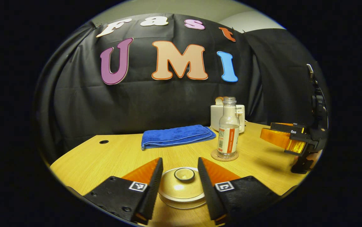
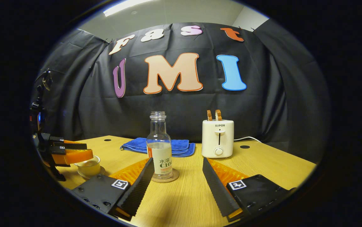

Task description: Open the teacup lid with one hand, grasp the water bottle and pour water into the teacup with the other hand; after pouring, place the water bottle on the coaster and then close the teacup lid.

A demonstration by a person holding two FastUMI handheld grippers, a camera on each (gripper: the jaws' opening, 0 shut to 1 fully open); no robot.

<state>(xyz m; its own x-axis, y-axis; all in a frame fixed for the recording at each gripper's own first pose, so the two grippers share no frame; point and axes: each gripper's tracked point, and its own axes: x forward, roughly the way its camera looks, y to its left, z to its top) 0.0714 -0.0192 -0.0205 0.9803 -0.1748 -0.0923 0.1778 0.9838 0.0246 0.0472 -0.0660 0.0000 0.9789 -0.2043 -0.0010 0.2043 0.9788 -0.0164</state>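
Observation:
In the left gripper view the cream teacup (image 1: 181,197) sits low between my fingers with its lid (image 1: 182,184) on, the knob facing up. My left gripper (image 1: 180,159) is open, one finger on each side of the lid and neither pressing it. The clear water bottle (image 1: 228,130), uncapped, stands upright on the round coaster (image 1: 224,156) beyond and to the right. In the right gripper view the bottle (image 2: 159,148) and coaster (image 2: 168,178) stand just ahead near the left finger. My right gripper (image 2: 177,160) is open and holds nothing. The left gripper (image 2: 73,154) hovers at the teacup (image 2: 88,167).
A folded blue towel (image 1: 176,135) lies at the back of the wooden table (image 1: 105,160). A white toaster (image 2: 217,138) with bread in its slots stands behind the bottle. The right gripper (image 1: 283,138) hangs over the table's right side.

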